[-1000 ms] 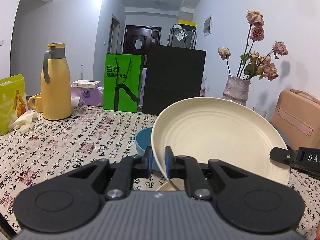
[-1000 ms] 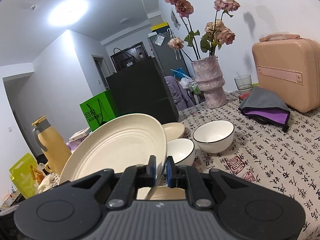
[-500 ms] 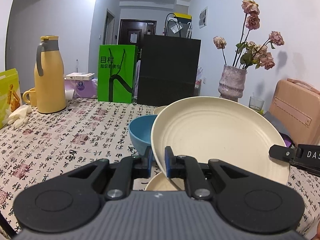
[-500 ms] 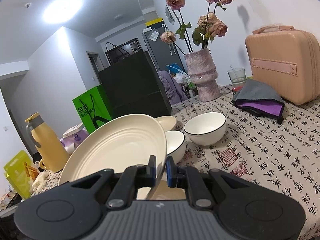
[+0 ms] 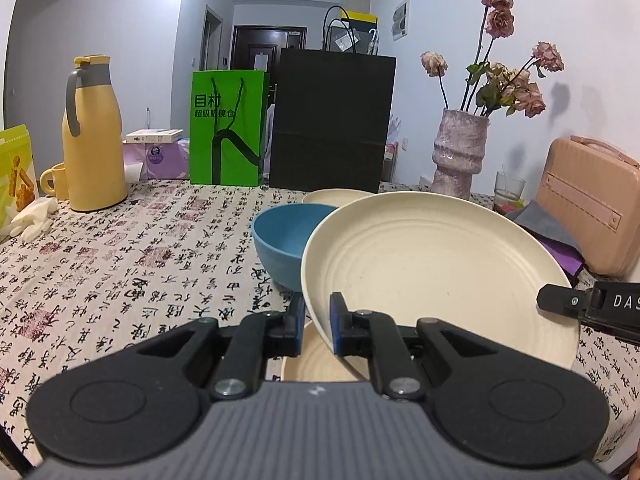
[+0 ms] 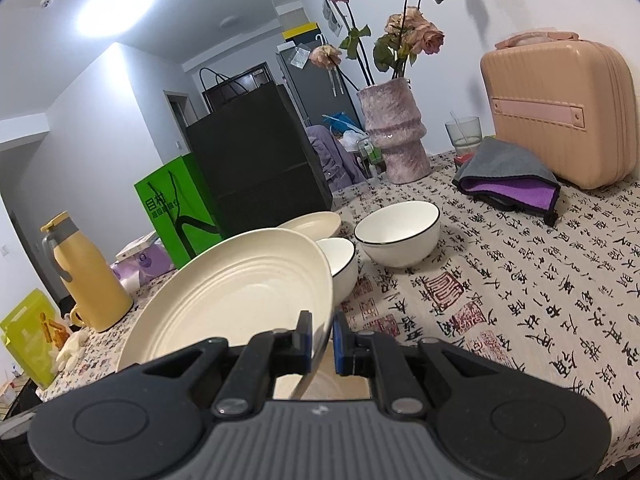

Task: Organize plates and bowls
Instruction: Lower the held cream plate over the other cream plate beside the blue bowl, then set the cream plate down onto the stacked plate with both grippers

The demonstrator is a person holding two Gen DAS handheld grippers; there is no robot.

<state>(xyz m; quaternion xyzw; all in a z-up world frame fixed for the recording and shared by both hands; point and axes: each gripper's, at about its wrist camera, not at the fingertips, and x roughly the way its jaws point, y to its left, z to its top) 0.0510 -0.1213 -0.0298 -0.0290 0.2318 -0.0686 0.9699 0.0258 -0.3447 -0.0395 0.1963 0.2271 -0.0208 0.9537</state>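
Gripping cream plate by opposite rims, both hand-held grippers (left, right) clamped; next: settle it level onto plate beneath.

We get bright, cool light from a blown-out ceiling lamp, soft flower shadows on the wall, sharp focus, and fisheye bending with dark corners.

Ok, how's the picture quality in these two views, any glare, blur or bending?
Left wrist view: sharp, evenly lit, the fisheye bows the walls, dark vignette at the corners. Right wrist view: the ceiling light is blown out to a white blotch, the flowers cast a soft shadow on the wall, and the tablecloth curves toward the edge.
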